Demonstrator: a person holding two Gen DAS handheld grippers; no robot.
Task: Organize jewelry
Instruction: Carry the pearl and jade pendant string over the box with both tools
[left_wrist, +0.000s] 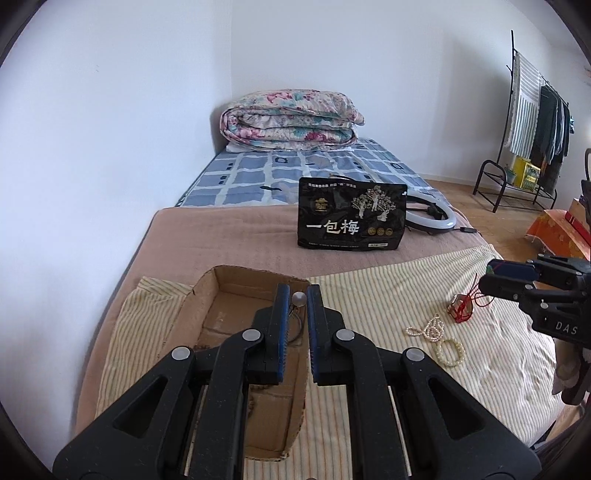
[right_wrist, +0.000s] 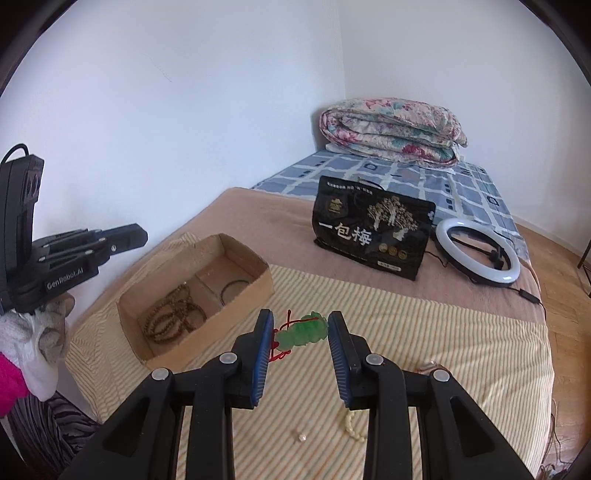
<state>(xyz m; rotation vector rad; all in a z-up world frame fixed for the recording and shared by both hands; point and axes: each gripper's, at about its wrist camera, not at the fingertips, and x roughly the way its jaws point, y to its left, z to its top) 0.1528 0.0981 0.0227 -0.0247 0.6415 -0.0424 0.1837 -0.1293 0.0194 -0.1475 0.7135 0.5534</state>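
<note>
The task is judged partly done. A pearl earring (left_wrist: 298, 299) is pinched between the nearly closed fingers of the left gripper (left_wrist: 298, 306), above the cardboard box (right_wrist: 240, 291), where brown bead bracelets (right_wrist: 173, 317) already lie. A green jade pendant (right_wrist: 303, 328) is clamped in the right gripper (right_wrist: 301, 332). Pearl strands (left_wrist: 439, 339) are left on the striped cloth (left_wrist: 369, 295), below the right gripper.

A green pendant (right_wrist: 303, 330) on red cord is seen. Cream pearl strands (left_wrist: 439, 338) are laid on a yellow-and-white striped cloth (left_wrist: 369, 306). A brown cardboard box (right_wrist: 192, 291) (dark brown beads inside) is noted. A black snack bag (left_wrist: 351, 218) with white lettering, a blue-checked sheet (left_wrist: 258, 173) and a pink-floral quilt (left_wrist: 291, 120) are recorded.
</note>
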